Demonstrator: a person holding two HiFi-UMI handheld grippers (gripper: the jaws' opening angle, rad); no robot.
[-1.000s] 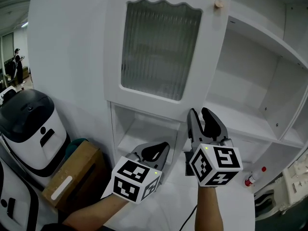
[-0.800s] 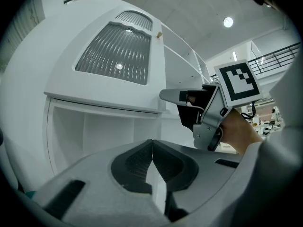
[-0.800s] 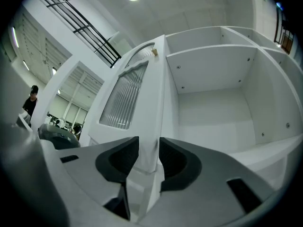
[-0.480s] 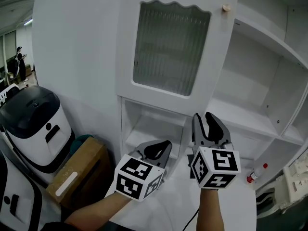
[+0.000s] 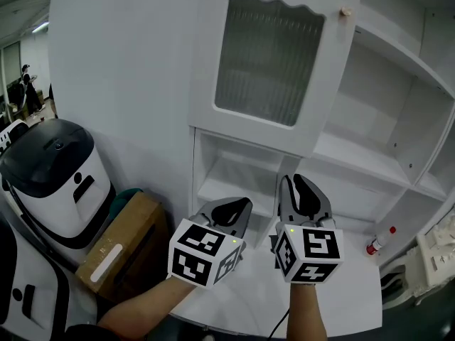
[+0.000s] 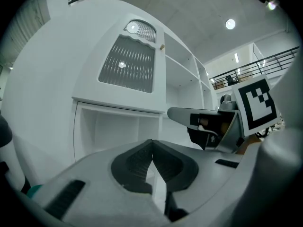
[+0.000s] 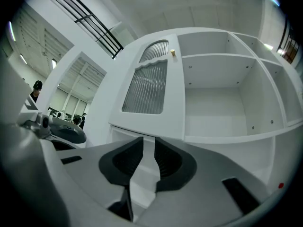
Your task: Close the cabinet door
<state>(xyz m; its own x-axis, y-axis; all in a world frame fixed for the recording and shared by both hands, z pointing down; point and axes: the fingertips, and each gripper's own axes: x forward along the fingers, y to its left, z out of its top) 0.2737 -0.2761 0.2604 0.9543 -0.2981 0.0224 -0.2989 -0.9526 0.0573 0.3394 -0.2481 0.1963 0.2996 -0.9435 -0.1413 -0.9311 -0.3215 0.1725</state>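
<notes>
The white cabinet door [image 5: 266, 62] with a ribbed glass pane and a small wooden knob [image 5: 345, 11] lies flat against the cabinet front in the head view. Both grippers hang low in front of it and touch nothing. My left gripper [image 5: 238, 206] is shut, its pads meeting at the tips [image 6: 151, 143], with nothing in them. My right gripper [image 5: 303, 185] has just been closing. A narrow gap remains between its jaws [image 7: 148, 142], and nothing is in it. The door [image 7: 147, 86] and knob [image 7: 173, 52] show ahead in the right gripper view.
Open white shelves [image 5: 377, 119] fill the cabinet's right side, with low cubbies [image 5: 234, 176] under the door. A white counter [image 5: 341, 297] lies below my hands, a red-capped bottle [image 5: 379, 241] at its right. A white machine with a black top [image 5: 50, 169] and a cardboard box [image 5: 117, 247] stand at left.
Both grippers have drawn back and down from the cabinet. The right gripper's jaws have narrowed from wide open to a slim gap. The door has not moved.
</notes>
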